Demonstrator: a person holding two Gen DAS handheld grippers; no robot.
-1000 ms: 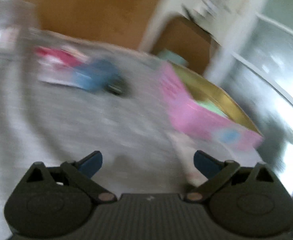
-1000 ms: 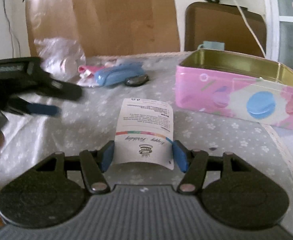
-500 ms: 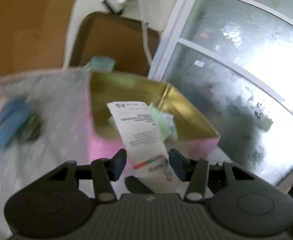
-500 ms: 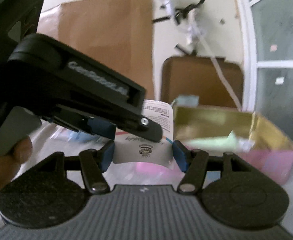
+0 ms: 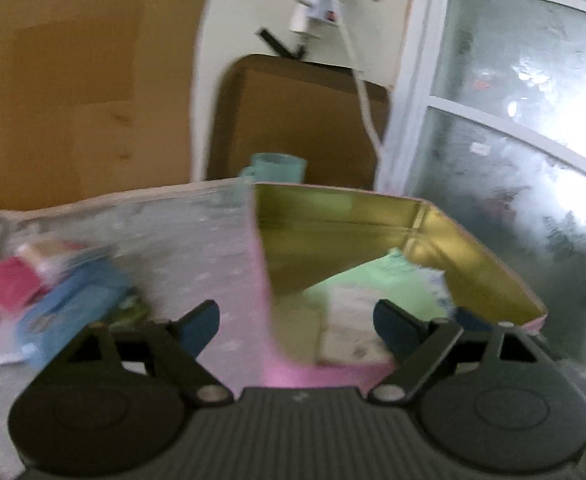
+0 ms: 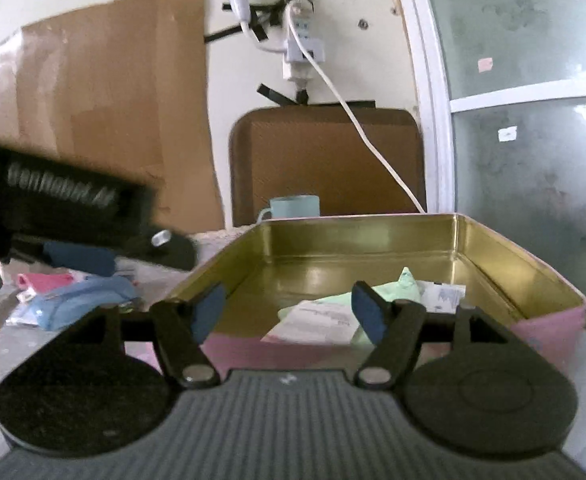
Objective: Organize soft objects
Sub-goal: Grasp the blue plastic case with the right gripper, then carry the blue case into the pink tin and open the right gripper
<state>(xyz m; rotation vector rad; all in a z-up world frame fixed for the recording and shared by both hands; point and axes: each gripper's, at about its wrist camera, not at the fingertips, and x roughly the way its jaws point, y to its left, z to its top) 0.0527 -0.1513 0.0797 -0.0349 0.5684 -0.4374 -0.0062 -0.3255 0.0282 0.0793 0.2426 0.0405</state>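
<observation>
A pink tin with a gold inside [image 6: 493,264] stands open on the grey cloth; it also shows in the left wrist view [image 5: 473,248]. Inside lie a white printed packet [image 6: 313,322] and a mint-green packet [image 6: 401,286]; both show in the left wrist view, white [image 5: 349,328] and green [image 5: 373,276]. My right gripper [image 6: 289,316] is open and empty above the tin's near wall. My left gripper [image 5: 297,324] is open and empty over the tin's near corner; it also shows at the left of the right wrist view [image 6: 93,220].
A blue packet [image 5: 73,308] and a pink packet [image 5: 5,284] lie on the cloth left of the tin. A teal mug [image 6: 293,208] stands behind the tin. A brown chair back [image 6: 325,160], a cable and a glass door [image 6: 533,120] lie beyond.
Both grippers held the white packet half a second ago and have opened. The packet now lies in the tin. The left gripper has drawn back to the left.
</observation>
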